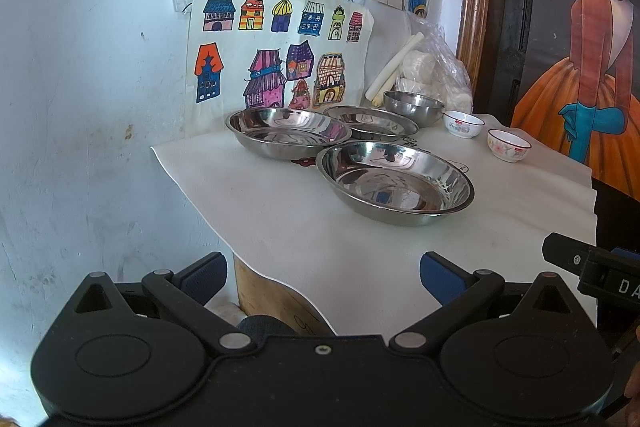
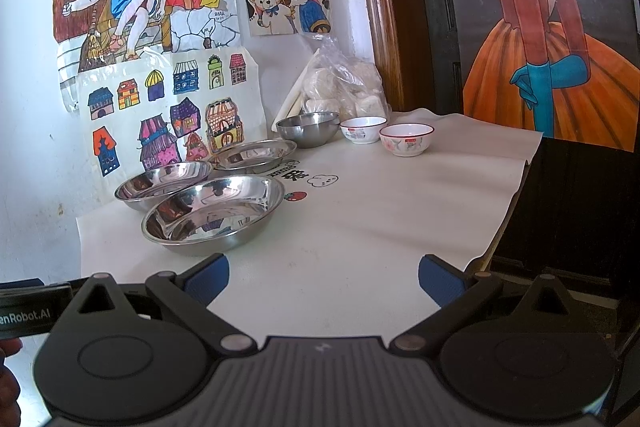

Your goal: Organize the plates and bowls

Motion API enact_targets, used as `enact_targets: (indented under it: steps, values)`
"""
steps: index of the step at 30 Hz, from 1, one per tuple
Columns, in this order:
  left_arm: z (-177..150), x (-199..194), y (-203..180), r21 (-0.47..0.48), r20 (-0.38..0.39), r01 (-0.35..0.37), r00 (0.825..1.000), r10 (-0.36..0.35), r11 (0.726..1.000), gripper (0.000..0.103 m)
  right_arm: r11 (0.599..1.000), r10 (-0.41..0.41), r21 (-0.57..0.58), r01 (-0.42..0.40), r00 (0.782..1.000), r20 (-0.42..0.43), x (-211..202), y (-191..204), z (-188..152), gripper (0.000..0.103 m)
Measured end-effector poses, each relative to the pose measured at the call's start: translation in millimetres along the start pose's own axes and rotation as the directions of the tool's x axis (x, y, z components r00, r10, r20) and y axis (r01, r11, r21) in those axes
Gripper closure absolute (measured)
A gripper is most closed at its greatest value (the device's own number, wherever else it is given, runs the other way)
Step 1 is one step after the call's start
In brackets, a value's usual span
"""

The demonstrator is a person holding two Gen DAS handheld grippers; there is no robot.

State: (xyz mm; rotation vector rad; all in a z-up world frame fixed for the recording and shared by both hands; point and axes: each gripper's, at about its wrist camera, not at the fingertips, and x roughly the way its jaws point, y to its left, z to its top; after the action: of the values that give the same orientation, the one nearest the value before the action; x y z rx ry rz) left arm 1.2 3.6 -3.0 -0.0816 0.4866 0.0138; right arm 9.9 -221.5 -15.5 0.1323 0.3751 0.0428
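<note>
Both claws, left [image 1: 323, 281] and right [image 2: 323, 281], gape empty. Pinch the near plate [image 2: 214, 213] at its 6 o'clock rim, then lift level.

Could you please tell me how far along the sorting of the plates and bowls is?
Nothing looks done yet. Three steel plates sit separately, unstacked, on the table. The steel bowl and two china bowls also stand singly at the back. Nothing is in hand: the left gripper and right gripper both hover, jaws open and empty. All the stacking is left.
</note>
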Motion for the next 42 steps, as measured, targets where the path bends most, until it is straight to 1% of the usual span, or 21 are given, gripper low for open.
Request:
enact_targets:
  steps: [13, 20, 23, 26, 32, 35, 42]
  values:
    - [-7, 6, -2, -0.003, -0.01, -0.005, 1.0, 0.005, 1.0, 0.001, 1.0, 0.0, 0.0, 0.0, 1.0, -0.008, 1, 2, 2, 0.0]
    - [-1, 7, 0, -0.013, 0.001, -0.019, 1.0, 0.019, 1.0, 0.001, 1.0, -0.008, -0.023, 0.007, 0.999, -0.033, 7, 3, 4, 0.0]
    - [8, 10, 1, 0.004, 0.009, -0.033, 0.999, 0.033, 0.999, 0.001, 0.998, -0.029, -0.056, 0.026, 0.998, -0.047, 11, 6, 9, 0.0]
    - [22, 17, 2, 0.027, -0.021, -0.028, 0.999, 0.028, 0.999, 0.001, 0.997, -0.044, -0.067, 0.04, 0.997, -0.069, 17, 6, 16, 0.0]
    - [53, 33, 8, -0.003, -0.054, 0.004, 0.999, -0.004, 1.0, 0.001, 0.995, -0.052, -0.089, 0.045, 0.996, -0.077, 29, 2, 35, 0.0]
    - [68, 44, 7, -0.006, -0.076, 0.003, 0.997, -0.004, 1.0, 0.001, 0.993, -0.05, -0.109, 0.042, 0.996, -0.077, 36, 1, 47, 0.0]
    - [98, 85, 1, -0.001, -0.18, 0.047, 0.982, -0.047, 0.999, 0.001, 0.989, -0.009, -0.15, -0.004, 0.996, -0.089, 61, -3, 79, 0.0]
